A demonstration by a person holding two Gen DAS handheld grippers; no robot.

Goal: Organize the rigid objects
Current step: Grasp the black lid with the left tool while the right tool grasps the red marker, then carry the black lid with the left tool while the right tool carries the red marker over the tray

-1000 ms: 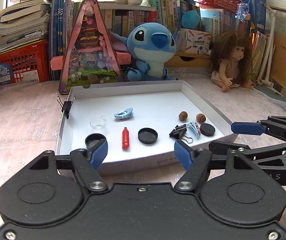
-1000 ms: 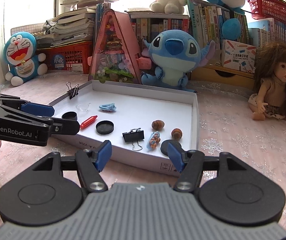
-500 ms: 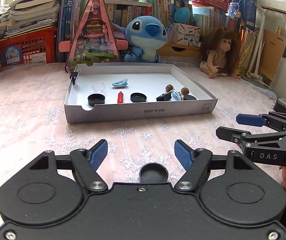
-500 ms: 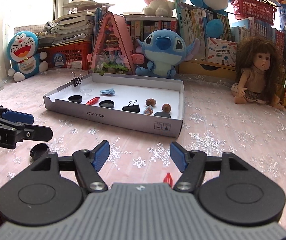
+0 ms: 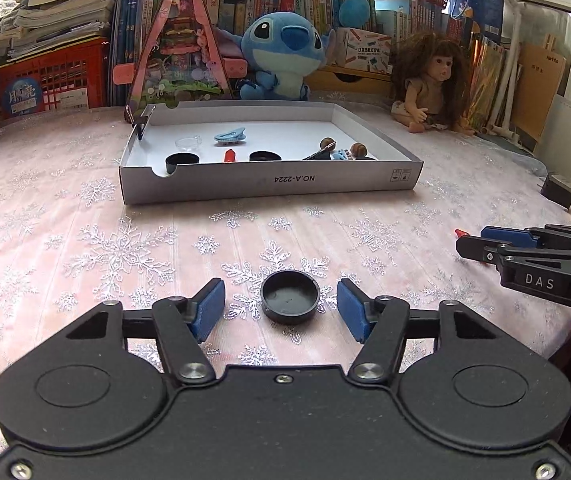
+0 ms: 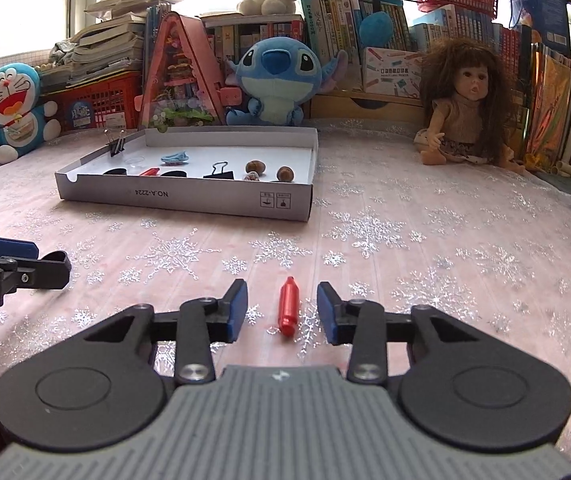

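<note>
Both grippers have drawn back from the white box (image 5: pixel 269 180) onto the tablecloth. Left gripper (image 5: pixel 280 307) closes around a black cap (image 5: pixel 290 297), right gripper (image 6: pixel 282 312) around a red capsule (image 6: pixel 288 307); neither is touched yet, each apparently bound for the box.

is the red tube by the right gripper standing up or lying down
Lying down. The red tube rests flat on the tablecloth, pointed tip away from the camera, between the closing jaws of the right gripper, which are not touching it.
</note>
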